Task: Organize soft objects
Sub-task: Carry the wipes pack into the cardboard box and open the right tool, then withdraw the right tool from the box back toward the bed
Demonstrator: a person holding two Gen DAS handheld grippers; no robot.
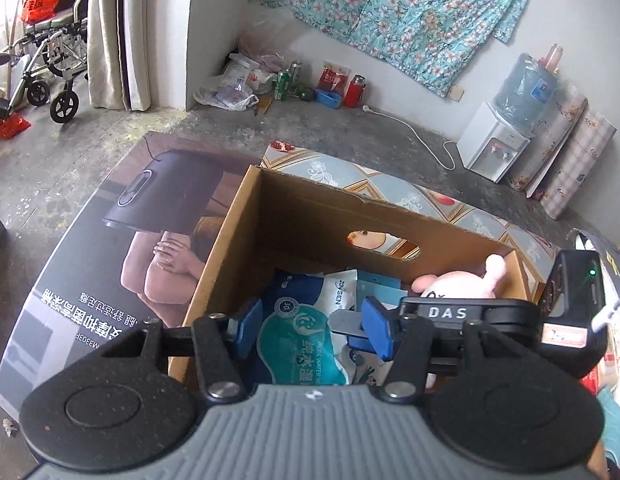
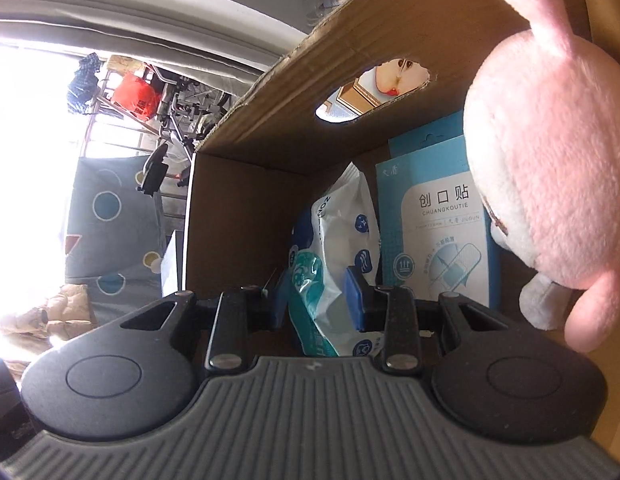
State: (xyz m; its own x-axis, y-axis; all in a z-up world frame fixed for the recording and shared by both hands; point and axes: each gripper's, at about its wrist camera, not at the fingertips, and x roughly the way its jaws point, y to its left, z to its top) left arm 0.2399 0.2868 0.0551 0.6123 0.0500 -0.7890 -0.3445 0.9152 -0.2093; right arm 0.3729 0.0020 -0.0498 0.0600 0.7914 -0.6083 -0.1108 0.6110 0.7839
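An open cardboard box (image 1: 310, 208) holds a teal-and-white wet wipes pack (image 1: 302, 344), blue plaster packets (image 1: 380, 284) and a pink plush toy (image 1: 462, 284). My left gripper (image 1: 310, 328) is open above the box, over the wipes pack. My right gripper (image 2: 320, 300) is inside the box (image 2: 270, 128), its blue pads on either side of the wipes pack (image 2: 334, 248); I cannot tell whether they squeeze it. The plaster packet (image 2: 434, 232) stands behind it and the plush toy (image 2: 550, 160) is close on the right. The right gripper's body (image 1: 510, 320) shows in the left wrist view.
The box stands on a large printed carton (image 1: 110, 264) and a patterned mat (image 1: 390, 184) on the concrete floor. A water dispenser (image 1: 498, 144), bottles and bags (image 1: 270, 80) line the far wall. A wheelchair (image 1: 50, 48) stands at the far left.
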